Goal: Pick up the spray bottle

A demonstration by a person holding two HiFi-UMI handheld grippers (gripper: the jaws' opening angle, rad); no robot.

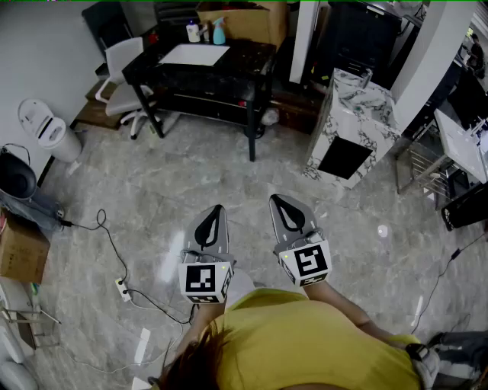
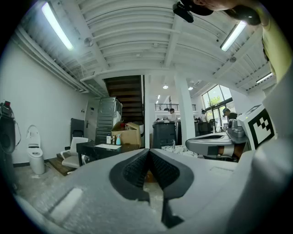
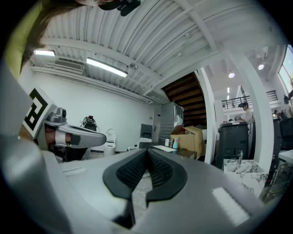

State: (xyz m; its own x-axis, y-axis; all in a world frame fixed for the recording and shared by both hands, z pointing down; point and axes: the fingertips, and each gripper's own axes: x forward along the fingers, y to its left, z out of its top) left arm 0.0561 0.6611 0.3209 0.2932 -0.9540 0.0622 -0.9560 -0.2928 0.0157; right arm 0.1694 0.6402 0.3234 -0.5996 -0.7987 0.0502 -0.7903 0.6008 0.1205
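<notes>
The approach is judged barely begun: the spray bottle [image 1: 219,32] is seen at the table's [image 1: 245,55] far edge, well apart. The left gripper [image 1: 216,215] and right gripper [image 1: 281,206] are held closed and empty; nearing and opening are needed.

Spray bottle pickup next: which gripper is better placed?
Left, marginally: the spray bottle on the far table sits straight ahead of the left gripper; the right gripper is offset. Both are shut, empty.

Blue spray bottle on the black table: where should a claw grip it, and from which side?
Probably the body below the trigger head of the blue spray bottle, claw level, coming from the near edge of the black table. It stands upright, with a brown cardboard box close behind and a white bottle beside it.
</notes>
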